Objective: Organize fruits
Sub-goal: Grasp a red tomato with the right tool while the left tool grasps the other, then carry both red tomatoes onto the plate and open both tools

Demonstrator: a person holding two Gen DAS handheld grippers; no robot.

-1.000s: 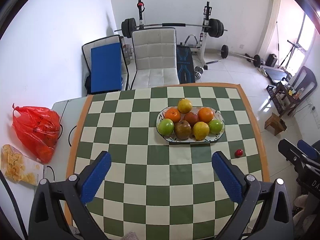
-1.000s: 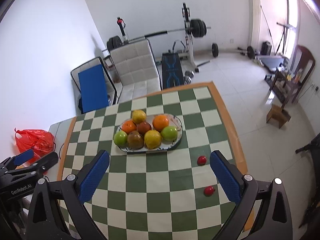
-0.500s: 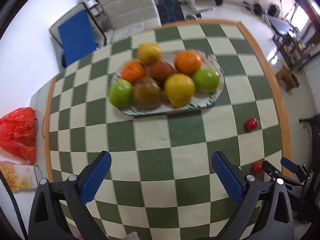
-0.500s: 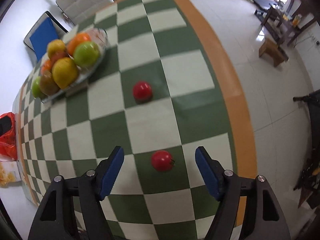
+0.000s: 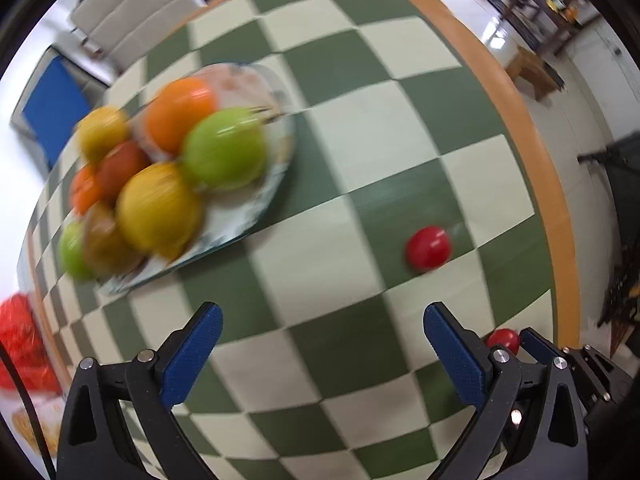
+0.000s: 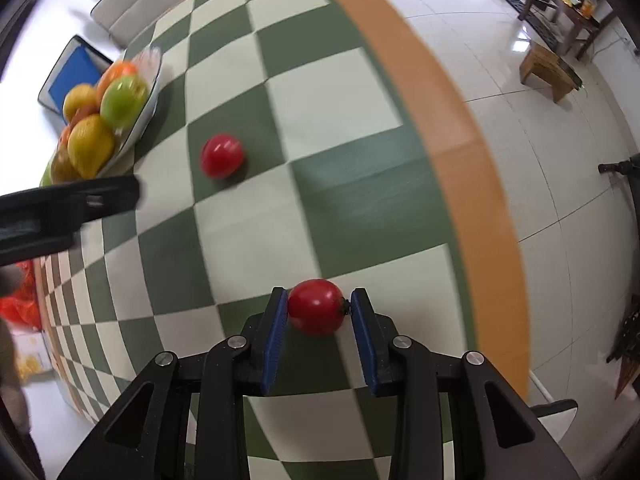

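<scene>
Worktop [image 5: 360, 120]: green-and-cream checkered top with an orange border; carries all the fruit.
Plate [image 5: 276, 160]: oval, on the far left part of the worktop; heaped with oranges, green apples, yellow and brownish fruit; blurred in the left wrist view.
Left gripper [image 5: 320, 344]: jaws wide apart, nothing between them; hovers over the worktop, with the plate ahead to its left.
Right gripper [image 6: 318, 322]: jaws closed onto the near tomato, blue pads touching both its sides; low over the worktop near the right border.
Near tomato [image 6: 316, 306]: red, held between the right jaws, on or just above the surface; cannot tell which.
Far tomato [image 6: 222, 155]: red, loose on a green square, between plate and right border, apart from both.
</scene>
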